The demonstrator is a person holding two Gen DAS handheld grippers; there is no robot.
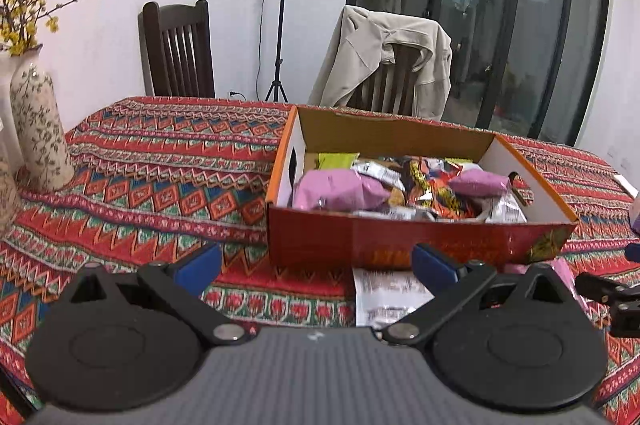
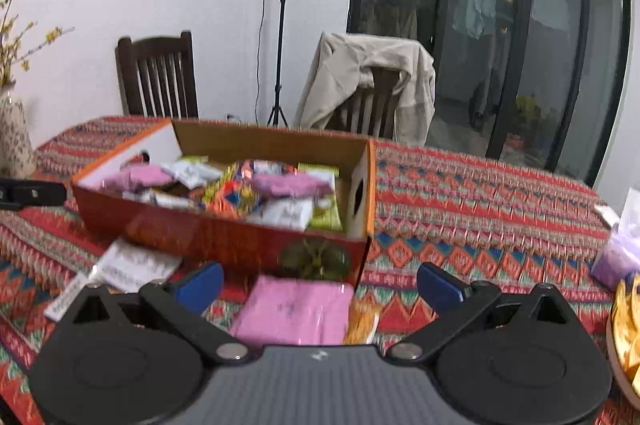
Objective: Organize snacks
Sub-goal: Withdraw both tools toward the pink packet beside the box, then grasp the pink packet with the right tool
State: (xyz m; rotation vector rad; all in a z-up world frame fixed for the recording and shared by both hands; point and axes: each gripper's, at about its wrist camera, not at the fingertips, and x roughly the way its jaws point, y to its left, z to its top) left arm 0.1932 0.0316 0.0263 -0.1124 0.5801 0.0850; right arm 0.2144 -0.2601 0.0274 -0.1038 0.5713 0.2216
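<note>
The pink snack packet [image 2: 294, 309] lay flat on the table [image 2: 480, 185], straight ahead of and just below the right hand-held gripper [image 2: 320, 285], between its spread fingers. Its long axis ran roughly away from that gripper, toward the box. The right hand-held gripper was released and empty, and it was judged the nearer one for this packet. A white packet [image 1: 384, 295] lay just ahead of the left hand-held gripper [image 1: 316, 265], slightly to its right; that gripper was also spread wide and empty. The cardboard box [image 2: 240, 241] sat just beyond both loose packets, already holding mixed snacks. The table wore a patterned red cloth. Beyond it stood two chairs, one draped with a jacket [image 2: 372, 81], a tripod and dark glass doors.
</note>
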